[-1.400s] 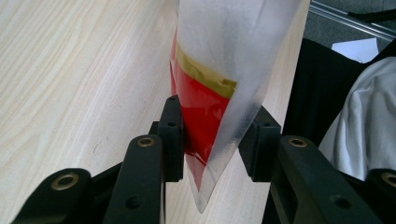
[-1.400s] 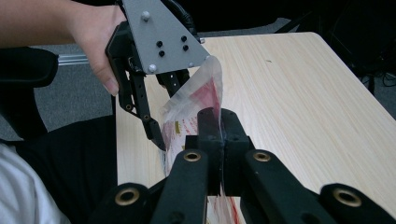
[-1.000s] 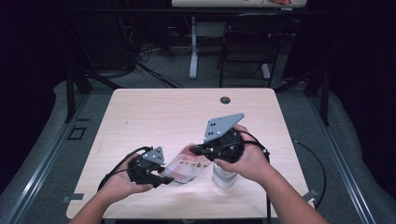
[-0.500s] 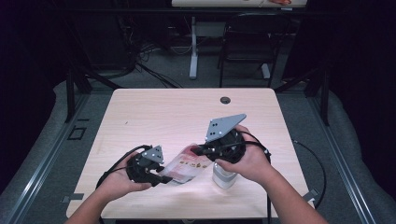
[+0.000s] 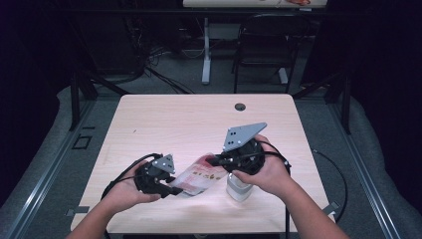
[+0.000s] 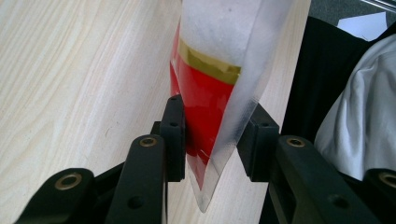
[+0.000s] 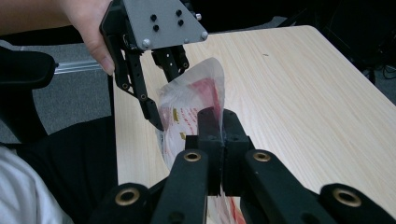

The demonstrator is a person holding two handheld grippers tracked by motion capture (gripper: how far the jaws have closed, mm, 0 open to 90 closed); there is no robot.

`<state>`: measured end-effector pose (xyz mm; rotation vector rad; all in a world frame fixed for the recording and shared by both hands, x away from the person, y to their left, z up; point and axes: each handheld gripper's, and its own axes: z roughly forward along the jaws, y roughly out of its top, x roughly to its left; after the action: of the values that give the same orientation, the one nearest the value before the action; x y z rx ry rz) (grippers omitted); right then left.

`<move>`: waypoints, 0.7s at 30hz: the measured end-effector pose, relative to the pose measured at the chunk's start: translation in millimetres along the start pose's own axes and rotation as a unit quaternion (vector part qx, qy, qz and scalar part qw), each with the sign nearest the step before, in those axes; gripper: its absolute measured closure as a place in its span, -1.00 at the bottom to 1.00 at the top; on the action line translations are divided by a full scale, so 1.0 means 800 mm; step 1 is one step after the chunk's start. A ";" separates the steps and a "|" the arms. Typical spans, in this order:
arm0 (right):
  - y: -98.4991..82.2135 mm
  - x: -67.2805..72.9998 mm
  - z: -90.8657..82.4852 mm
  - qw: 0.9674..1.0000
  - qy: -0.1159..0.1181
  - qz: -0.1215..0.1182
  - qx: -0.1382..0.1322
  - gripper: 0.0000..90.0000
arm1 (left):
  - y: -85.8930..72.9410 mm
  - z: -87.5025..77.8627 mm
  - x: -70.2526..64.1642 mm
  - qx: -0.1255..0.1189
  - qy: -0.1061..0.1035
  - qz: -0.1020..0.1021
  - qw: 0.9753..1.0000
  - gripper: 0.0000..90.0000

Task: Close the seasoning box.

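Now | right hand-held gripper point(image 7: 219, 126) clamps red-printed clear bag point(image 5: 201, 175) | left hand-held gripper point(image 6: 215, 135) straddles corner, seemingly loose | print unreadable

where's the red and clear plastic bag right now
In the high view the plastic bag is above the table's near edge, stretched between the left gripper and the right gripper, just left of a white container.

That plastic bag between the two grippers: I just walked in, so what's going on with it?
A person is holding a clear bag with red print above the table. The right gripper is shut on one edge. The bag's other end sits between the left gripper's jaws, with a gap on one side.
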<state>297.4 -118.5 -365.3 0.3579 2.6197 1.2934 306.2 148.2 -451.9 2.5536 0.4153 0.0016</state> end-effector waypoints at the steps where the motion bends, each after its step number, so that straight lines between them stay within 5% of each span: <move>1: -0.001 -0.001 -0.001 1.000 0.000 0.001 0.000 1.00 | 0.001 -0.001 0.000 0.001 0.001 0.000 1.000 0.48; 21: -0.017 -0.010 -0.010 1.000 -0.008 0.020 -0.010 1.00 | 0.012 -0.021 0.003 0.015 0.013 0.009 1.000 0.51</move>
<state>301.0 -135.2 -370.5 0.4185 2.5975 1.3223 310.1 149.8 -432.4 2.5888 0.4049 0.0349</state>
